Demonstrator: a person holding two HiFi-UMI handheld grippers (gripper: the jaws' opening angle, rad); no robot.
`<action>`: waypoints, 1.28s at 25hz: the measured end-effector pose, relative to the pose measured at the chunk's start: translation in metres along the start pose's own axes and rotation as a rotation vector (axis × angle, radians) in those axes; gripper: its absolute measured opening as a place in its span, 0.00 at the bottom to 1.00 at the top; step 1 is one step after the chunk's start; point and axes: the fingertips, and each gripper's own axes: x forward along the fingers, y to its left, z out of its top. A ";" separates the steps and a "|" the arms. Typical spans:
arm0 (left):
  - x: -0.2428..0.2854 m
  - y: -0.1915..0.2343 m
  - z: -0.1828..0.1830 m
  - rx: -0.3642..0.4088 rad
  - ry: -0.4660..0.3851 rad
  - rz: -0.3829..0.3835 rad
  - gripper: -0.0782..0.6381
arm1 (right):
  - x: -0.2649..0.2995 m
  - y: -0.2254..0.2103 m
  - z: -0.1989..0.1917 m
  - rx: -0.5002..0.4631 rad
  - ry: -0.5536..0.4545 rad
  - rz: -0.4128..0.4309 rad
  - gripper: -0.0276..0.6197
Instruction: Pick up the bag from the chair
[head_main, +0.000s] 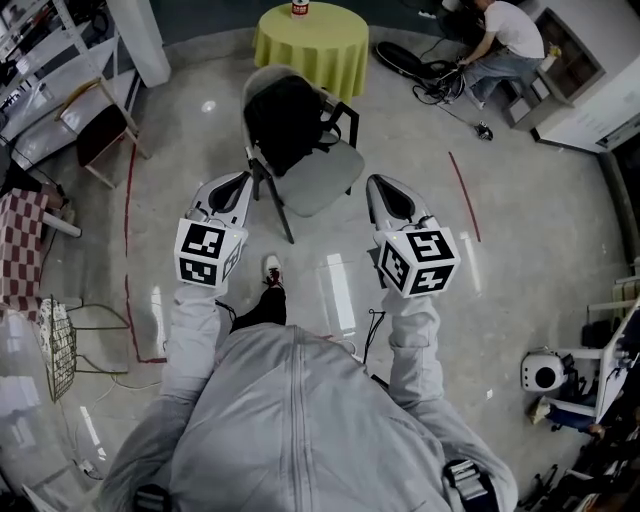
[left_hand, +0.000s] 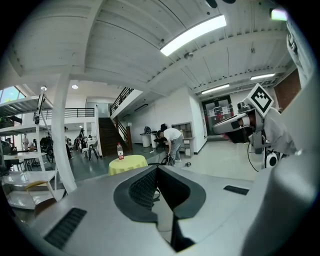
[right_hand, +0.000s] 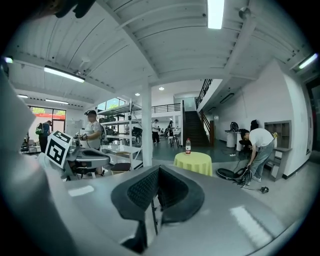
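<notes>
- The black bag is sitting on the gray chair and leaning on its back.
- The left tool is pointing at the chair from just beside its left legs. Its two tips are pressing together with nothing between them.
- The right tool is pointing at the chair from near its right side. It is closed and empty too.
- Both tools are hanging apart from the bag.
- A round yellow table is standing behind the chair, with a bottle on top.
- A person is bending down far off.
</notes>
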 end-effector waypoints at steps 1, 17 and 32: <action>0.010 0.007 0.000 -0.004 0.001 0.000 0.12 | 0.011 -0.005 0.000 -0.001 0.005 0.000 0.06; 0.167 0.130 0.008 -0.044 0.039 -0.024 0.12 | 0.188 -0.067 0.035 0.014 0.042 0.000 0.06; 0.251 0.197 -0.010 -0.089 0.103 -0.033 0.12 | 0.288 -0.103 0.042 0.023 0.083 -0.001 0.06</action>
